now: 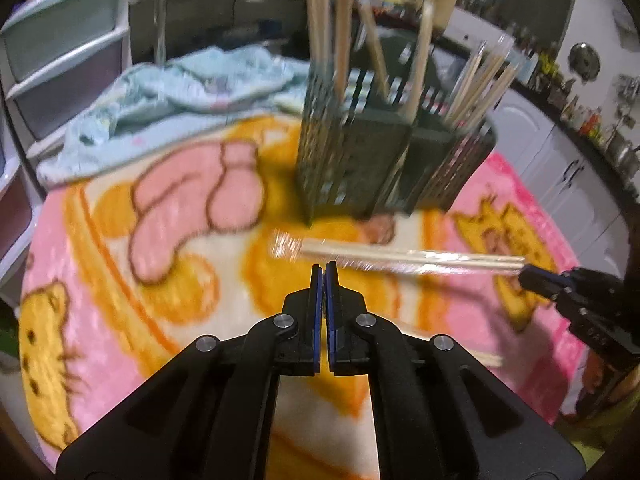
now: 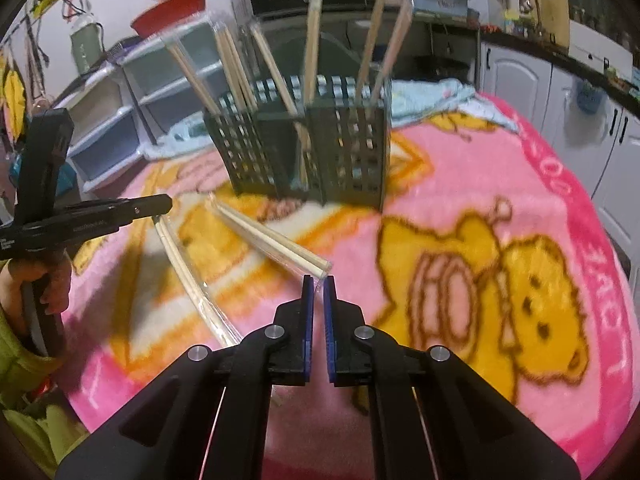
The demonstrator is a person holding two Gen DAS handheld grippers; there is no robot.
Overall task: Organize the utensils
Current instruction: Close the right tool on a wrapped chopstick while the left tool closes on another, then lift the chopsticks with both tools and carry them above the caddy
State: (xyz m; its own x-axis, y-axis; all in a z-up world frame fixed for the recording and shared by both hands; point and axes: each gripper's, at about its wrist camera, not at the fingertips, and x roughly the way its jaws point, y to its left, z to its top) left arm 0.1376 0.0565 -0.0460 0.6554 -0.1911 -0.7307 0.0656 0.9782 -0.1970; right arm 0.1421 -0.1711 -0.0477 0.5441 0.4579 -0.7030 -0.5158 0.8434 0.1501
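Note:
A dark green slotted utensil holder (image 1: 360, 152) (image 2: 344, 152) stands on the pink cartoon blanket (image 1: 120, 280) (image 2: 480, 184), with several wooden chopsticks upright in its compartments. My right gripper (image 2: 318, 280) (image 1: 525, 274) is shut on the clear wrapper end of one wrapped chopstick pair (image 2: 276, 244) (image 1: 400, 258). That pair stretches toward the holder. My left gripper (image 1: 325, 267) (image 2: 166, 204) is shut. A second wrapped chopstick pair (image 2: 192, 276) hangs from its tip, and only the far end (image 1: 492, 360) of this pair shows in the left wrist view.
A light blue towel (image 1: 180, 88) (image 2: 432, 96) lies bunched behind the holder. Plastic drawers (image 1: 60, 40) (image 2: 120, 92) stand to the left and white cabinets (image 1: 560, 168) (image 2: 520, 80) to the right. A person's hand (image 2: 52, 280) grips the left tool's handle.

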